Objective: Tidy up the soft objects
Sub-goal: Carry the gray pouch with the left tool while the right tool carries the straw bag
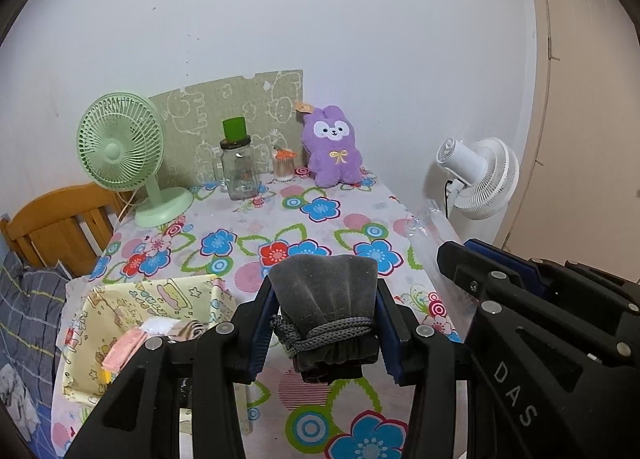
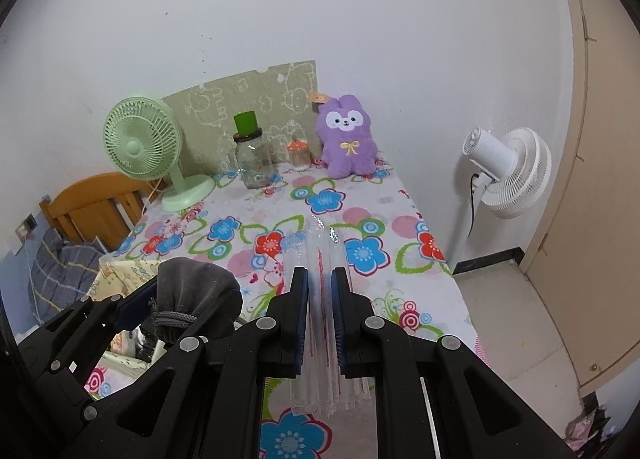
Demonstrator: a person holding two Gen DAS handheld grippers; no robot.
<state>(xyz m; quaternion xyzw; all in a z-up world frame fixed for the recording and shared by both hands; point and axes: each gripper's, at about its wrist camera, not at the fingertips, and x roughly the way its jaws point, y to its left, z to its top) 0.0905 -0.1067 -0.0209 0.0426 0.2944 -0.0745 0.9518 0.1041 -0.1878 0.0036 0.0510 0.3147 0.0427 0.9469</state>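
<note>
1. While both tools hover above the near end of the floral table (image 1: 320, 215), the left gripper (image 1: 325, 323) is clamped on a grey drawstring pouch (image 1: 326, 299), seemingly bound for the yellow fabric bin (image 1: 92, 319) at near left.
2. Clear plastic packet (image 2: 320, 299) sits pinched in the right gripper (image 2: 320, 313).
3. Pouch looks velvety, cord-tied.

Grey drawstring pouch (image 1: 326, 299) clamped upright; clear plastic pkg (image 2: 320, 259) pinched.

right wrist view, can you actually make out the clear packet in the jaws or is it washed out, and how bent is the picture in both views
Right wrist view: the clear packet is see-through and faint, traced mainly by bright highlights and a red stripe. Left wrist view: the grey pouch is sharp. Both views: strong fisheye bending, dark corners, soft even light.
</note>
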